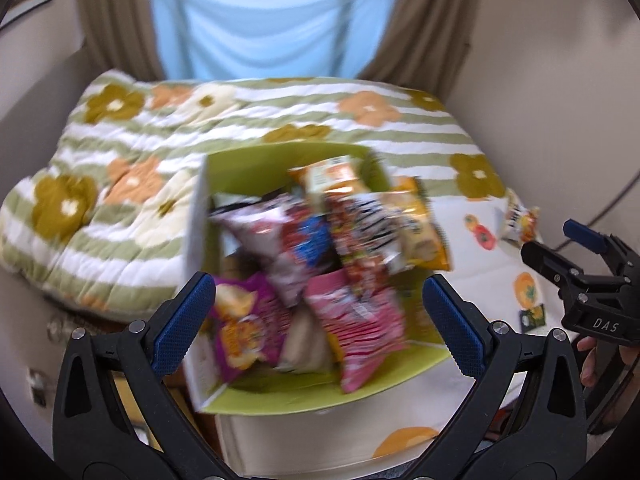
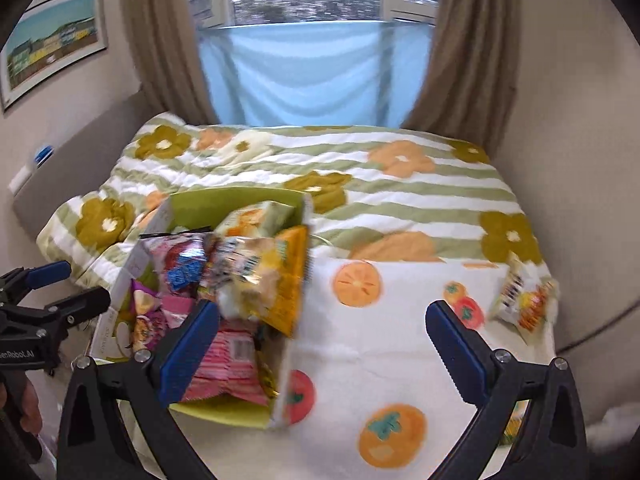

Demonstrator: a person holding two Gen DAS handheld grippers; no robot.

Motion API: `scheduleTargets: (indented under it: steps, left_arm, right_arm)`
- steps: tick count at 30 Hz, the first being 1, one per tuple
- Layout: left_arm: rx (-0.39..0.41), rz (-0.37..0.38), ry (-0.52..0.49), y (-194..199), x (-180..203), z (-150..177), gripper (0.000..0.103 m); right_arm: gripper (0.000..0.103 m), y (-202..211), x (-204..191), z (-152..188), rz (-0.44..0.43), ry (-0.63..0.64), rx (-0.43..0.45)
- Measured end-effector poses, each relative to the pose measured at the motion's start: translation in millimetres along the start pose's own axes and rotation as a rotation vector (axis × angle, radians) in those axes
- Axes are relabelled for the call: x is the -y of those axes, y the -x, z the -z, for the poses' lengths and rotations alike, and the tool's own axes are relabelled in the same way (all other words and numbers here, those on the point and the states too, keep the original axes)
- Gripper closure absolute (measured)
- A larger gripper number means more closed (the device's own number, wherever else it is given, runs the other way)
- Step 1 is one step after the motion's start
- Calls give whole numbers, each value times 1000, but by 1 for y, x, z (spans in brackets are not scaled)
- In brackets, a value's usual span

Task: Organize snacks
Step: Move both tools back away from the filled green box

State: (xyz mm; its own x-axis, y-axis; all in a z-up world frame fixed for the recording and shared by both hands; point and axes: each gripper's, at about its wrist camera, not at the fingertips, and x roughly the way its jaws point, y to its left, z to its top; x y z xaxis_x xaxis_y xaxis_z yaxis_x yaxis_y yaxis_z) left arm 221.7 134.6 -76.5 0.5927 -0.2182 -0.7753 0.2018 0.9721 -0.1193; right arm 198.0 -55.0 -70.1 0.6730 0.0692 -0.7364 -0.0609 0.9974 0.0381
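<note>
On the bed, the last loose snack packet (image 2: pixel 524 300) lies just right of my right tool (image 2: pixel 320 344), wide open and empty like my left tool (image 1: pixel 320 320) over the snack box (image 1: pixel 256 168).

On the black body of the right gripper (image 1: pixel 576 256), at the right edge of the left wrist view, pale letters read "DAS". On the black body of the left gripper (image 2: pixel 52 292), at the left edge of the right wrist view, the lettering is cut off by the frame and reads "enRobot.AI". The printing on the snack packets (image 1: pixel 320 256) in the green box (image 1: pixel 256 168) is too blurred to read.
</note>
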Motion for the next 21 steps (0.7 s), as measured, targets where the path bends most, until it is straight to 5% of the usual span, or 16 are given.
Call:
scheduleTargets:
  steps: [12,21]
  left_arm:
    - [-20,191,-166,-24,115,-23,0]
    - [-80,250,-252,-68,210,-45,0]
  right_arm:
    - [0,45,102,50,202,-186,-50]
    - [0,35,178,93,229,-296,-124]
